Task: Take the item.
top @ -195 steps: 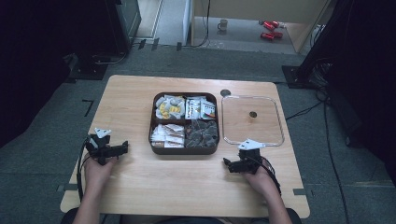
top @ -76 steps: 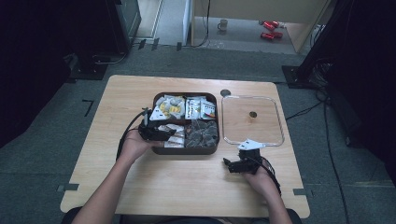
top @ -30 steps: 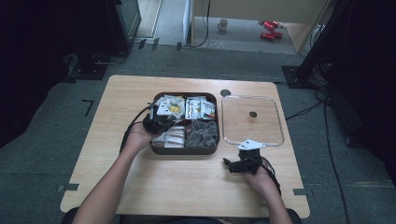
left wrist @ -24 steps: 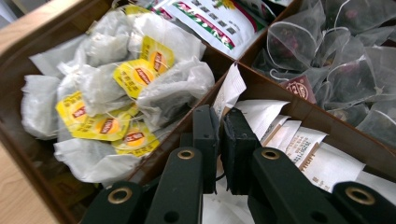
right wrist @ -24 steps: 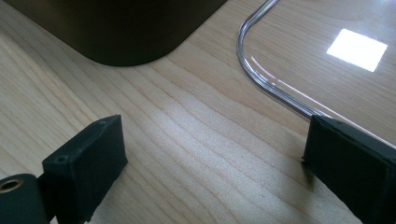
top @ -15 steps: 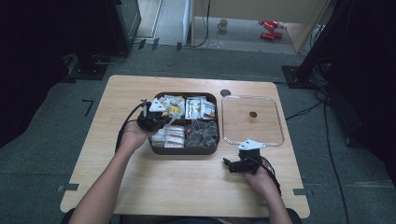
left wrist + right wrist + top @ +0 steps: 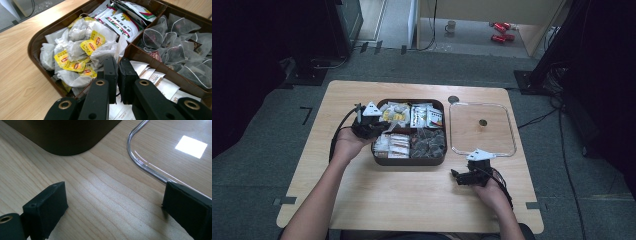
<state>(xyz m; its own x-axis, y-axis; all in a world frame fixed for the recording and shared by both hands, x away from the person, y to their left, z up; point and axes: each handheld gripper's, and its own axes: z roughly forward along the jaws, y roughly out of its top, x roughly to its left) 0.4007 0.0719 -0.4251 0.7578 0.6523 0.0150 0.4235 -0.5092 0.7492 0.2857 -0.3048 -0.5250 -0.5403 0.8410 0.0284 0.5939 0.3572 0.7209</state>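
Note:
A brown tray (image 7: pixel 409 161) with four compartments stands mid-table. Its far-left compartment holds white tea bags with yellow tags (image 7: pixel 75 53). My left gripper (image 7: pixel 371 125) hovers at that compartment's left edge. In the left gripper view its jaws (image 7: pixel 118 66) are shut, and the edge of a white tea bag (image 7: pixel 103 51) rises from between the tips. My right gripper (image 7: pixel 464 173) rests on the table near the tray's front right corner. Its jaws (image 7: pixel 113 188) stand wide open over bare wood.
The other compartments hold printed sachets (image 7: pixel 122 21), mesh pyramid bags (image 7: pixel 175 45) and flat white packets (image 7: pixel 160 85). A clear square lid (image 7: pixel 451 130) lies right of the tray, its rounded corner (image 7: pixel 140 162) just ahead of my right gripper. The tray's dark wall (image 7: pixel 65 135) is close.
My left gripper has drawn back a little toward the tray's left edge and risen, jaws staying shut. The right hand and gripper have not moved.

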